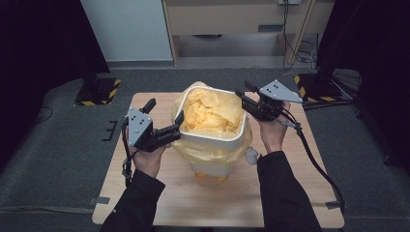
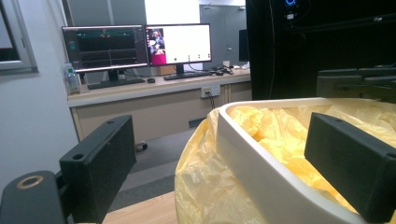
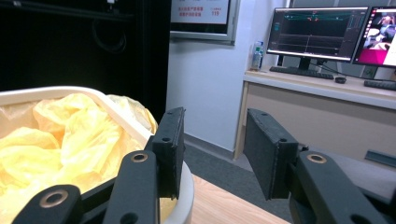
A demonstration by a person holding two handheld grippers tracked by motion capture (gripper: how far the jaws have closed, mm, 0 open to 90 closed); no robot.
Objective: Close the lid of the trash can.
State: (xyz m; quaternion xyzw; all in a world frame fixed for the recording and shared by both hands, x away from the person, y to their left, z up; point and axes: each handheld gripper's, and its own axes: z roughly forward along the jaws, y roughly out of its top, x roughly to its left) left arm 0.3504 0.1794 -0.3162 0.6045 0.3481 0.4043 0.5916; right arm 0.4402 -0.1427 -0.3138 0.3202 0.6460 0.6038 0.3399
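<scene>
The right gripper (image 3: 212, 154) hangs with jaws apart and nothing between them, just beside the white bin's (image 3: 140, 128) rim; its yellow liner (image 3: 60, 140) is crumpled inside, the bench (image 3: 224, 205) below.

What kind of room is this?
Probably a lab or office workroom: a desk with computer monitors, a wooden table holding a white bin, and black curtains.

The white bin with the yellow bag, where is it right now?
In the high view the white bin stands mid-table, between the left tool and right tool.
</scene>
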